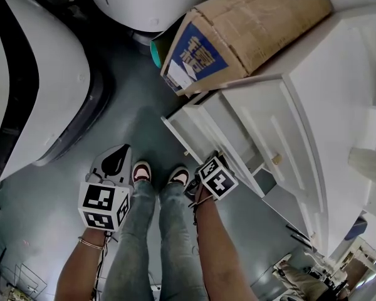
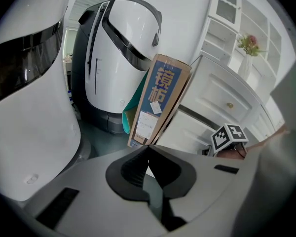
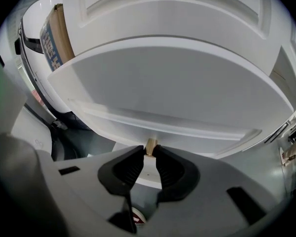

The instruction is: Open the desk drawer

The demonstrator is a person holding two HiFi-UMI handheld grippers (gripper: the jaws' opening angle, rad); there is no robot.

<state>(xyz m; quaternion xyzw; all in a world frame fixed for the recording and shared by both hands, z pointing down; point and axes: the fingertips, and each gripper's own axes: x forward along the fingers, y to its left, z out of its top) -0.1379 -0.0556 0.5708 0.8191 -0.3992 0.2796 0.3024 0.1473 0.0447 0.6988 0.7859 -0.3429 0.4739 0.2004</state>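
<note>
The white desk [image 1: 338, 93] stands at the right in the head view, and its drawer [image 1: 203, 127] juts out toward my feet. My right gripper [image 3: 149, 149] is shut on the drawer's small tan knob [image 3: 151, 144], with both pads pressed against its sides below the white drawer front [image 3: 177, 93]. In the head view only that gripper's marker cube [image 1: 217, 176] shows, at the drawer's front edge. My left gripper [image 2: 148, 148] is shut with nothing between its jaws. It hangs over the grey floor to the left of my legs [image 1: 117, 157] and points toward the cardboard box.
A long cardboard box [image 1: 238, 30] leans against the desk's far end, with something teal [image 1: 155, 52] behind it. Large white rounded machines [image 1: 37, 80] stand at the left and back. My shoes [image 1: 142, 171] are close to the drawer. A second knob [image 1: 276, 159] sits on the panel above.
</note>
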